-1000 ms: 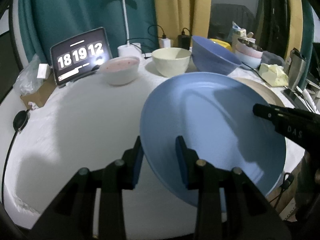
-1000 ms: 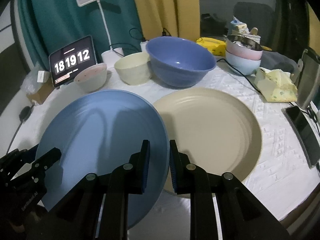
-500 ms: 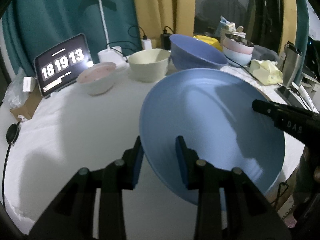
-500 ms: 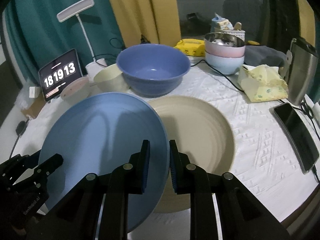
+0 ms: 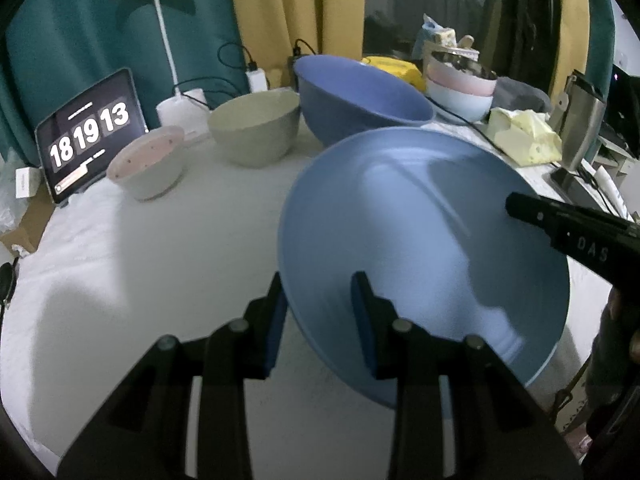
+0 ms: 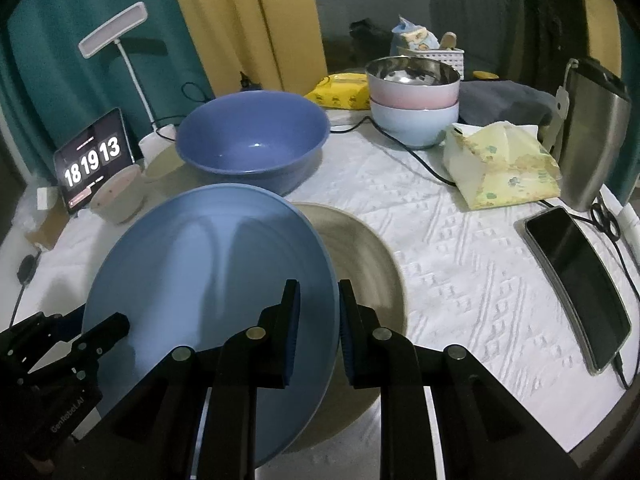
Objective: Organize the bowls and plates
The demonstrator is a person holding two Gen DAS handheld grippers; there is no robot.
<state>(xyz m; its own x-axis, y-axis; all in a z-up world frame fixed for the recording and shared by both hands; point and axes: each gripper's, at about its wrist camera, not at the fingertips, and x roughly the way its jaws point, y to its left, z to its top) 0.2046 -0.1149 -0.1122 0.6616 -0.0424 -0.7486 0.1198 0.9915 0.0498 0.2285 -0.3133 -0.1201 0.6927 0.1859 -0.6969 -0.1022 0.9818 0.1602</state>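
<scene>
Both tools carry the blue plate [image 6: 208,280] between them, lifted clear of the desk [image 6: 460,248] and tilted. The left hand-held gripper [image 5: 320,320] is clenched on the plate's left rim, one finger above and one below. The right hand-held gripper [image 6: 318,332] pinches the opposite rim in the same way. The step in hand looks like stacking: the plate hangs partly over the beige plate [image 6: 360,256], which lies flat on the white cloth just in front of the large blue bowl [image 6: 252,140].

The next move probably calls for levelling the blue plate, centring it over the beige one, lowering both sides together and only then letting go (an uneven release could make it slide off).

The right wrist view alone shows the beige plate; in the left wrist view the held plate hides it completely. That view also shows a phone [image 6: 580,284] and a tissue pack [image 6: 504,164] to the right. The left wrist view gives the clearer sight of the cream bowl [image 5: 256,128] and the pink speckled bowl [image 5: 148,164], which stand side by side near the tablet clock [image 5: 88,132].
</scene>
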